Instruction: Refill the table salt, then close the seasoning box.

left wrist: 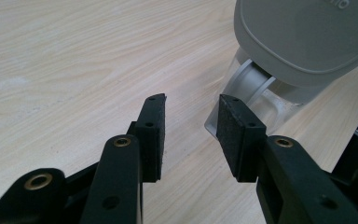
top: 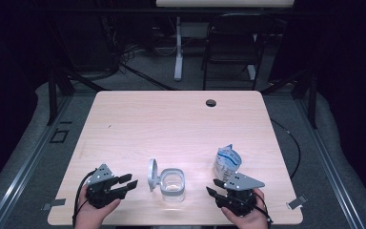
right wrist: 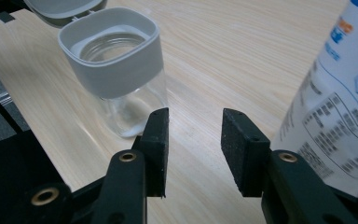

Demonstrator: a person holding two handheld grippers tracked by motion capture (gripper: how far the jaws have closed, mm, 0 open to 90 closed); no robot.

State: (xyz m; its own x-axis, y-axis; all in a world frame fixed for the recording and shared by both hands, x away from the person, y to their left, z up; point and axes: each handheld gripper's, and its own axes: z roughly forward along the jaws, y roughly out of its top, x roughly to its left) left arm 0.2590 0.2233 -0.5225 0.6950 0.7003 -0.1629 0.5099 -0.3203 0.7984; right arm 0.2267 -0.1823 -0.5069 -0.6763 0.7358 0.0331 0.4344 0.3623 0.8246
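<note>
Lying between both spread, empty grippers, left [top: 125,182] and right [top: 213,187]: open jar [top: 172,183], upright, lid toward left; pouch [top: 227,161] standing just beyond right.

The person's left hand [top: 91,212] comes in at the near edge of the worktop [top: 138,119] and holds the left claw [top: 129,181] low, pointing to the right and a little forward, its two jaws apart with nothing between the pads [left wrist: 154,135]. The right hand [top: 246,217] holds the right claw [top: 213,187] at the same near edge, pointing left toward the other. Its jaws also stand apart and empty, pads [right wrist: 159,149] facing each other across a clear gap.
</note>
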